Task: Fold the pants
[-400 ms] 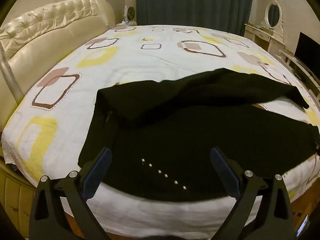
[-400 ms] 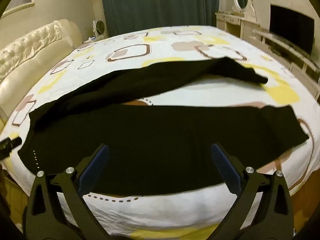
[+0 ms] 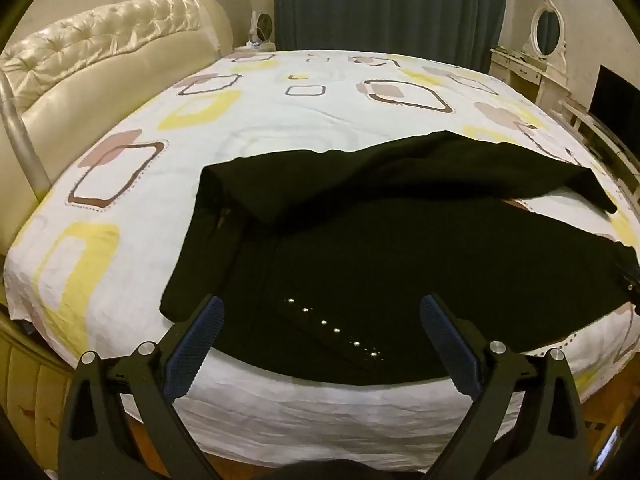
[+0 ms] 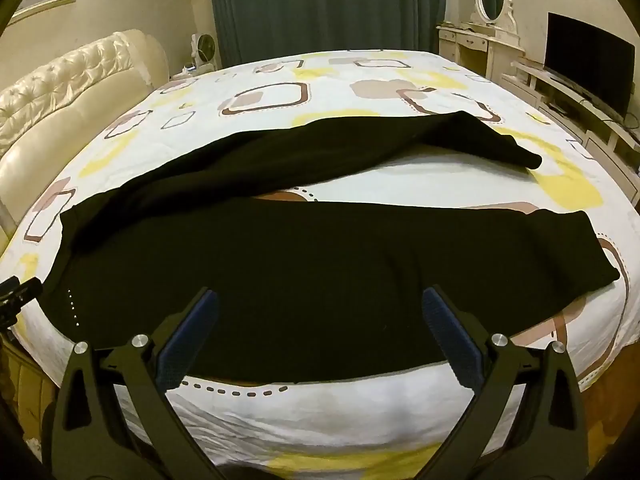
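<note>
Lying flat on bed, near edge: pants, legs splayed apart. No fold made; all folding left. Left gripper, right gripper spread wide, empty, above pants.

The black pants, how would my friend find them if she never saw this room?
Find the big bed with the yellow-and-brown squares sheet. The black pants lie spread across its near edge, legs apart. Nothing else on the bed is black, and tiny shiny studs dot one end.

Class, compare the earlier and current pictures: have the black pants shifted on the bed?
No. The black pants lie the same against the bedsheet's printed squares in both views.
</note>
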A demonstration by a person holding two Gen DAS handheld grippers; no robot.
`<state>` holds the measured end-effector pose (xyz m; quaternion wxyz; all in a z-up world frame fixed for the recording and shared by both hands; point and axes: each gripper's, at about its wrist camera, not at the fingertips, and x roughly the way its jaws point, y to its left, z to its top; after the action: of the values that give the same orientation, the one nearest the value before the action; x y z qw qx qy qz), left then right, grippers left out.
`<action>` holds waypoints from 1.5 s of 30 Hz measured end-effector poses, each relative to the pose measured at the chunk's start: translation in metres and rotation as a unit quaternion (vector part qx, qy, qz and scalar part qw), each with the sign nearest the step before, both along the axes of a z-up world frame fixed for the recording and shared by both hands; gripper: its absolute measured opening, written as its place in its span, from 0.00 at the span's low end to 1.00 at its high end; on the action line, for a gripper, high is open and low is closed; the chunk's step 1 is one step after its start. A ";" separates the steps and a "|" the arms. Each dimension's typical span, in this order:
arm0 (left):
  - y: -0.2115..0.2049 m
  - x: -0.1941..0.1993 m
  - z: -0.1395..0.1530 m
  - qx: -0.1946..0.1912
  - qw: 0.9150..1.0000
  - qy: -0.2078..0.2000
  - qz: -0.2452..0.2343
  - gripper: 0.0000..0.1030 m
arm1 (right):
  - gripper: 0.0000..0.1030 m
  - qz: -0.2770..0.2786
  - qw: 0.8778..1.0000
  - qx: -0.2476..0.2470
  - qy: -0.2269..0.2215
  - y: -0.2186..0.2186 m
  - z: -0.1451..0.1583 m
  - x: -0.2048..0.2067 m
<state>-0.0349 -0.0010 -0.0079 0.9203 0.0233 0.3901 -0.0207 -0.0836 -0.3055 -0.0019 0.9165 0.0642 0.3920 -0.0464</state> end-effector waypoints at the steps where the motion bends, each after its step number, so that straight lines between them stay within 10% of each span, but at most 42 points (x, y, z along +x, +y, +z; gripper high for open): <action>1: 0.000 0.005 0.001 0.002 1.000 0.007 0.000 0.95 | 0.98 0.000 1.000 0.001 0.001 0.000 0.000 0.000; 45: -0.003 0.010 -0.007 0.010 1.000 0.017 -0.006 0.95 | 0.98 0.005 1.000 0.008 0.018 0.004 -0.019 0.000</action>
<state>-0.0248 -0.0036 -0.0148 0.9130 0.0345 0.4059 -0.0228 -0.0838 -0.3012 -0.0205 0.9088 0.0689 0.4095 -0.0403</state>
